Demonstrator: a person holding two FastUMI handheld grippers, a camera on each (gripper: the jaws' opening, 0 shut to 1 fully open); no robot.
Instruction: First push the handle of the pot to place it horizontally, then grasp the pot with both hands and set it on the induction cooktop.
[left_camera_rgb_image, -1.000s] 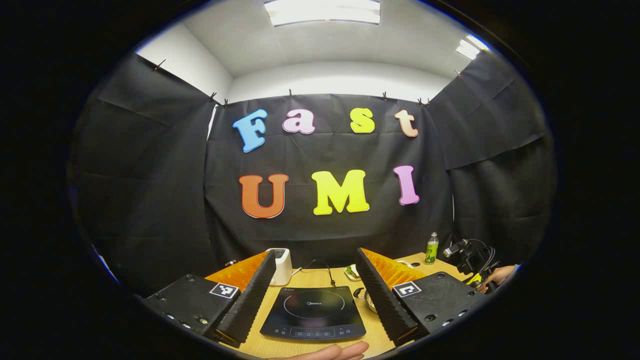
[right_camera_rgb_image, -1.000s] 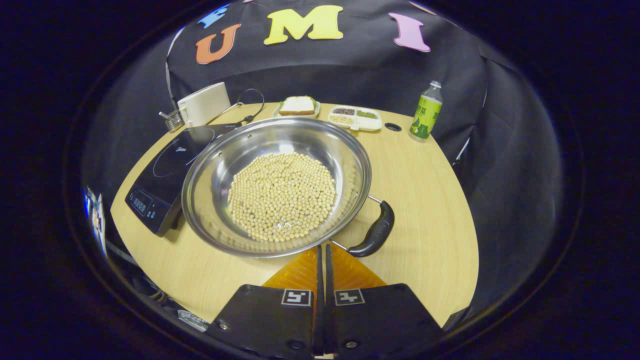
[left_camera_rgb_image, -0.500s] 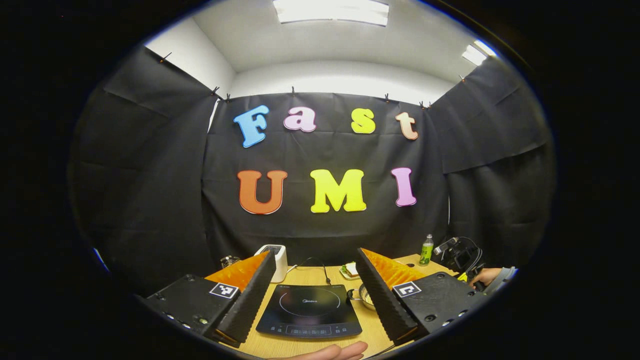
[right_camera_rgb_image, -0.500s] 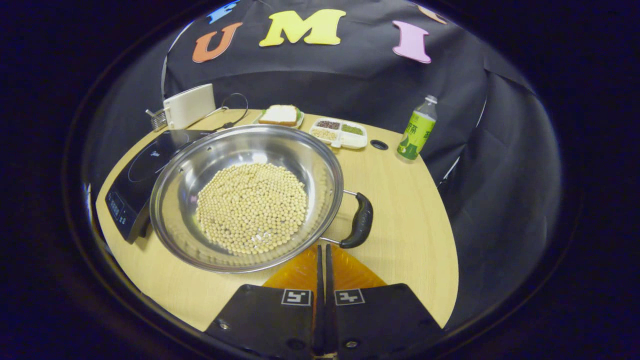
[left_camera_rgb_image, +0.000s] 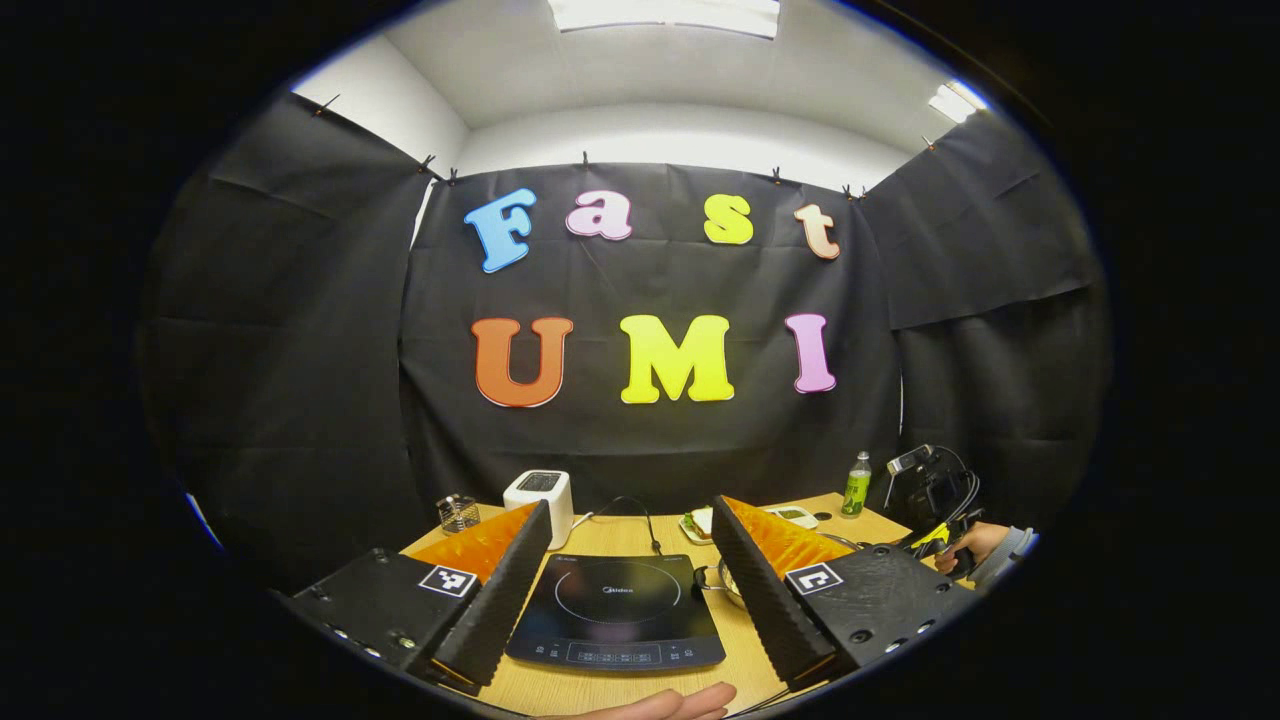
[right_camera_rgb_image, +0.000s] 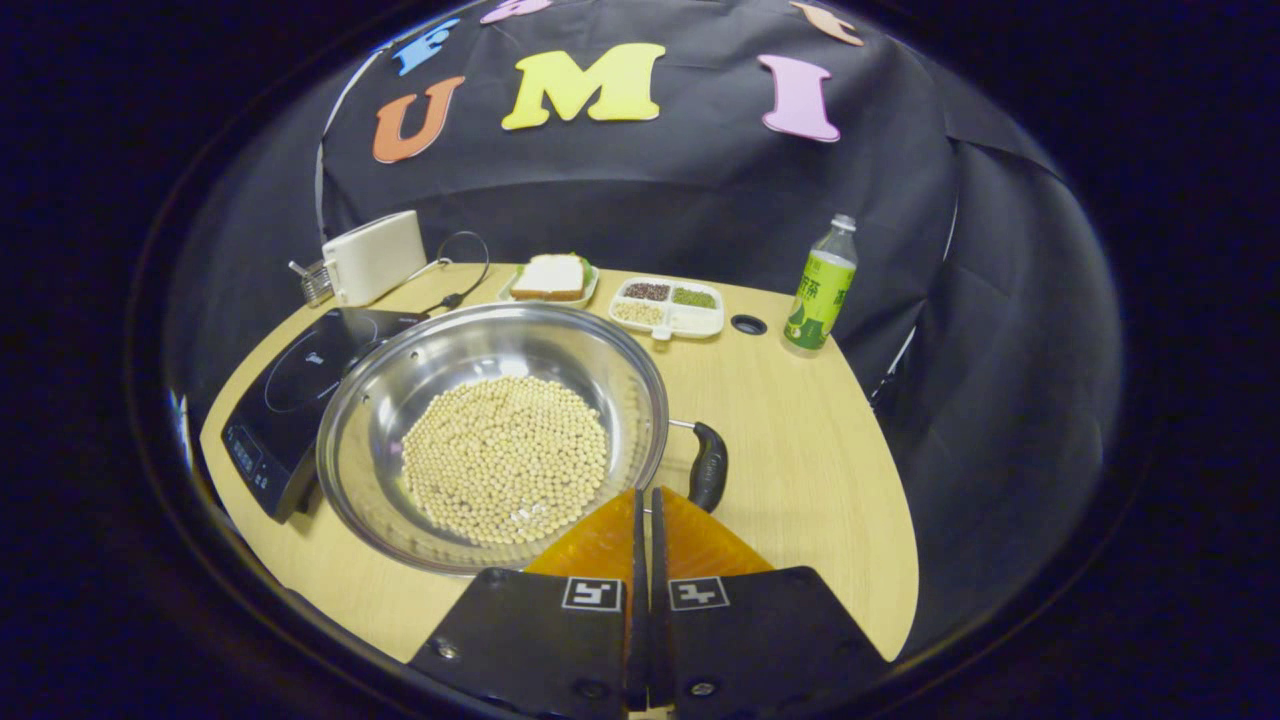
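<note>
Right gripper view: pot (right_camera_rgb_image: 490, 430) of pale beans sits on the table (right_camera_rgb_image: 800, 450), toward its left side, rim overlapping the right edge of the induction cooktop (right_camera_rgb_image: 290, 400) — not yet on the cooking zone. Near black handle (right_camera_rgb_image: 707, 466) points toward the table's right edge; far handle hidden behind the bowl. Right gripper (right_camera_rgb_image: 643, 520) has fingers pressed together with nothing between them, tips just beside the pot rim and handle; contact cannot be told.

Left gripper view: left gripper (left_camera_rgb_image: 630, 530) held wide apart, empty, hovering at the front edge with the cooktop framed between its fingers.

Judgement: handle-pushing step under way or near done; two-handed grasp and lift onto the cooktop remain.

Along the back edge — toaster (right_camera_rgb_image: 375, 255), sandwich plate (right_camera_rgb_image: 548, 280), divided dish (right_camera_rgb_image: 668, 305), green bottle (right_camera_rgb_image: 820, 285).
</note>
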